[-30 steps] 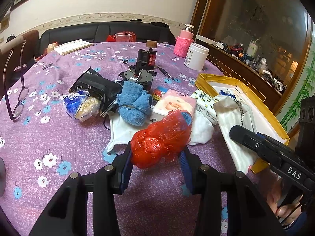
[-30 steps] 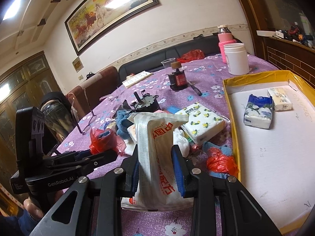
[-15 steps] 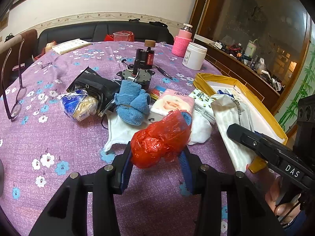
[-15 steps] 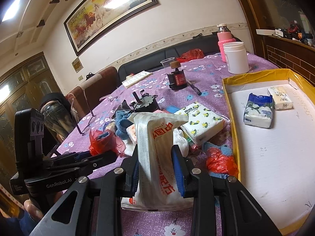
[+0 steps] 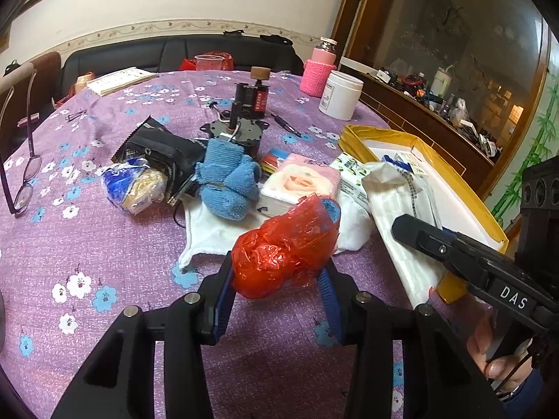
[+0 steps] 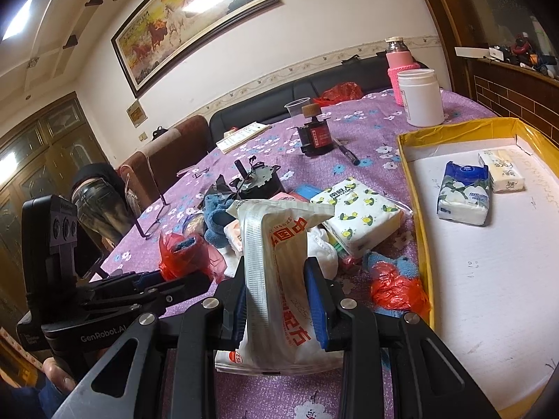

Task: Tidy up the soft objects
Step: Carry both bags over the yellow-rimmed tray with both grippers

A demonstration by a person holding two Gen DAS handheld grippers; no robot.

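My left gripper [image 5: 277, 272] is shut on a crumpled red plastic bag [image 5: 283, 248] with something blue inside, held just above the purple cloth. In the right wrist view that same red plastic bag [image 6: 181, 255] shows at the left. My right gripper [image 6: 277, 296] is shut on a white pack with red lettering [image 6: 276, 279], lifted beside the yellow tray [image 6: 415, 188]. The white pack [image 5: 394, 206] also shows at the right of the left wrist view. Two tissue packs [image 6: 464, 192] lie inside the tray. A blue towel [image 5: 227, 181], a pink tissue pack [image 5: 300, 183] and a lemon-print pack [image 6: 356, 213] lie in the pile.
A second red bag [image 6: 398, 286] lies by the tray's near wall. Hard items sit behind the pile: a motor [image 5: 234, 129], a dark bottle [image 5: 253, 99], a white jar [image 5: 340, 94], a pink flask [image 5: 318, 70]. Glasses [image 5: 21, 181] lie at the left.
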